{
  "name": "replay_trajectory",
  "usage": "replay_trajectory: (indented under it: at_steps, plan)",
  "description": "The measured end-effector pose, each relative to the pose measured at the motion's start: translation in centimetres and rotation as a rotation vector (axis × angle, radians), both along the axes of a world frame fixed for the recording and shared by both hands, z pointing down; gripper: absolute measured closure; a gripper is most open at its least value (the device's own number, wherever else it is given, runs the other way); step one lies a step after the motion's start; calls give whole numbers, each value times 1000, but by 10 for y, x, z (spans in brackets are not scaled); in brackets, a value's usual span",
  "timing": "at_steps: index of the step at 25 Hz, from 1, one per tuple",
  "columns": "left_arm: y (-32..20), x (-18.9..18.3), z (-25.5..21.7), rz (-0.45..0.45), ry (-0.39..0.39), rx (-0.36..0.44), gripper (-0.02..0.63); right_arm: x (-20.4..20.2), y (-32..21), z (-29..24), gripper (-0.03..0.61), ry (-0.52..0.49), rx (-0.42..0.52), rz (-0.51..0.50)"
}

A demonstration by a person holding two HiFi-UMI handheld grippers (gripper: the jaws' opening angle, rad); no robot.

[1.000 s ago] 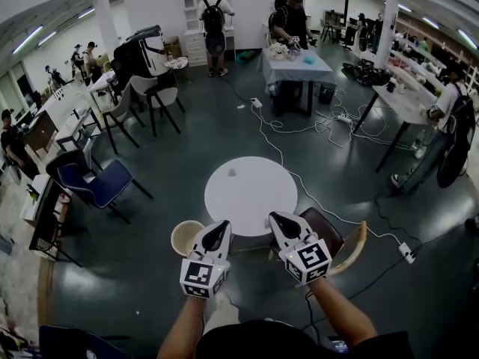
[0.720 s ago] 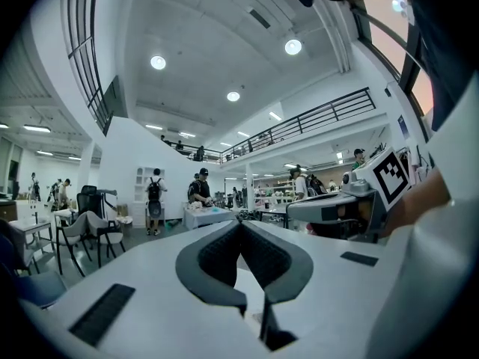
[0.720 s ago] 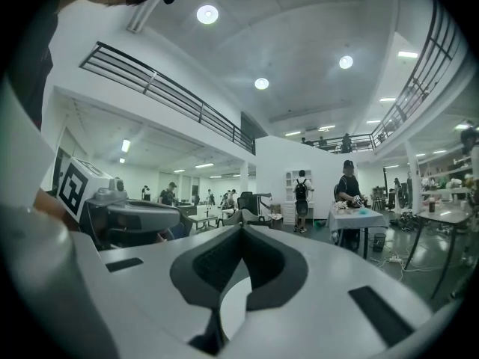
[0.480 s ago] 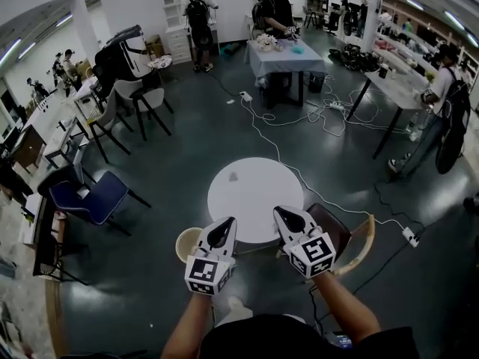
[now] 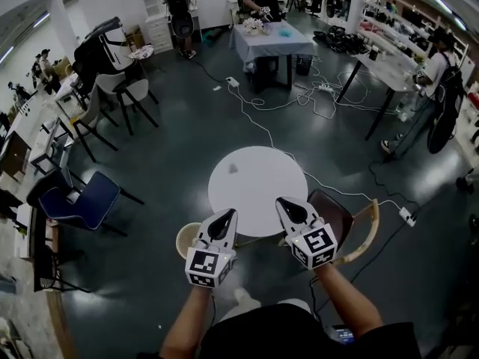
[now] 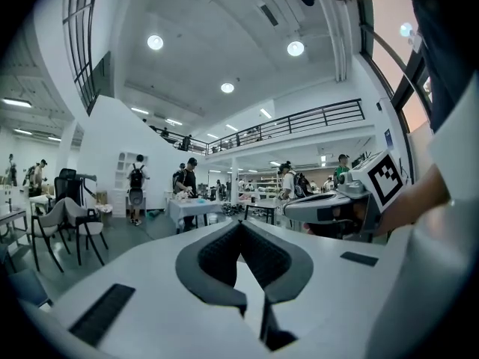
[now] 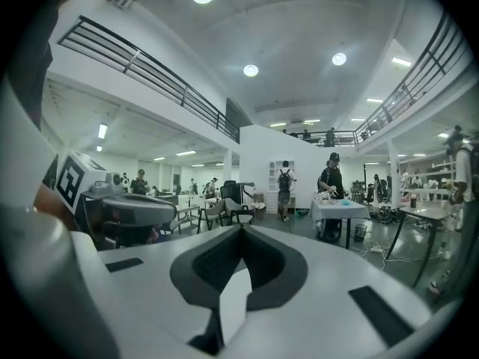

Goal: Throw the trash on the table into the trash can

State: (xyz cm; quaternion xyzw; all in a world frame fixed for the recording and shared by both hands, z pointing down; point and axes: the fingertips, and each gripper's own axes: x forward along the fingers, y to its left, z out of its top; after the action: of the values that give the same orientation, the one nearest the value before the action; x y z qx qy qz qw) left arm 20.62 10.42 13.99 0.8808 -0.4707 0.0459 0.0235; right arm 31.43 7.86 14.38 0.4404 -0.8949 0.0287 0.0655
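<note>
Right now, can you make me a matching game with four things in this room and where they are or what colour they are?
Things:
1. round table
2. trash can
3. small scrap
4. padded chair

Matches:
A. blue seat
B. lying on the tabletop
C. on the floor beside the left claw
D. white top

Pairs: 1-D, 2-C, 3-B, 4-A

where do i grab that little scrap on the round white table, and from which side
The scrap looks small and low on the round table, too small to show a best part. So probably pinch its whole body from above, reaching over the near edge. The left gripper is nearer; its jaws are shut and need opening first.
</note>
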Motion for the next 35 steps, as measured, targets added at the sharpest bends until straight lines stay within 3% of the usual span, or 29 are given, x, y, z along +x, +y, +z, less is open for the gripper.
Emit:
replay_trajectory:
  at_steps: [8, 18, 35]
  plan:
    - [-20, -23, 24, 21, 23, -54, 606, -9, -18, 38, 565, 34, -65, 53]
    - [-48, 8, 66, 46, 12, -120, 606, 32, -47, 96, 565, 75, -139, 87]
    - [-112, 59, 163, 38, -39, -297, 606, 89, -109, 258, 564, 180, -413, 52]
